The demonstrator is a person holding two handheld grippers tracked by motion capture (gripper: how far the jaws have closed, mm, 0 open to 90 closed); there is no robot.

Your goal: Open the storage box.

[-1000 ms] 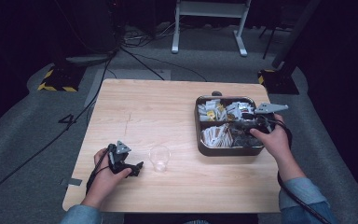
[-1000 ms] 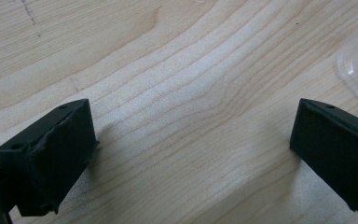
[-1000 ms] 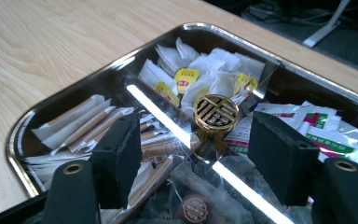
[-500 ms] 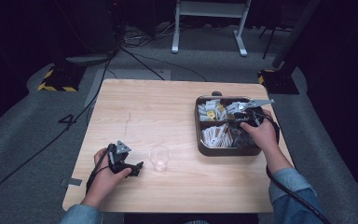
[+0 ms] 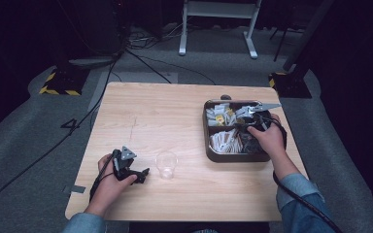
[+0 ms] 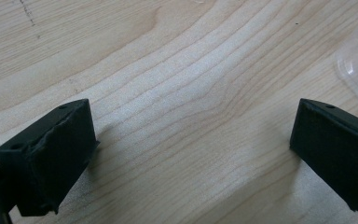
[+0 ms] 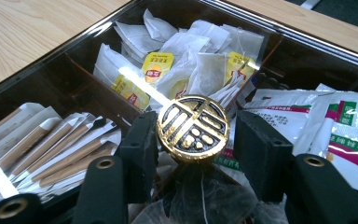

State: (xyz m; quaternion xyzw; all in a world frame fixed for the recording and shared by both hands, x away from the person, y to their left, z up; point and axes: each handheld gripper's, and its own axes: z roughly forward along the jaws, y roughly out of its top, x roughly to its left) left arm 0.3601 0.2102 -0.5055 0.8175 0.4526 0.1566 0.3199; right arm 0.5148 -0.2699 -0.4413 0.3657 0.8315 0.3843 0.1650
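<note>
- Right now the right gripper (image 7: 193,140) is down in the tray (image 5: 210,145) at 3 o'clock on the table (image 5: 175,111), its jaws around a gold medallion (image 7: 193,127).
- Jaws have just been closing; left pad looks to touch the medallion's rim, right pad stands just off it, so not clamped yet.
- Medallion sits over the tray's middle divider, tea bags (image 7: 177,51) at 12 o'clock, sticks (image 7: 51,144) at 9 o'clock.
- Do it well: centre the disc between both pads, squeeze on the rim, lift straight up so no mesh bag snags.
- Left gripper (image 6: 191,154) rests at 7 o'clock, jaws spread wide, nothing between them.
- Cup (image 5: 166,164) stands just right of it, at 6 o'clock, likely the drop spot; keep it steady.
</note>
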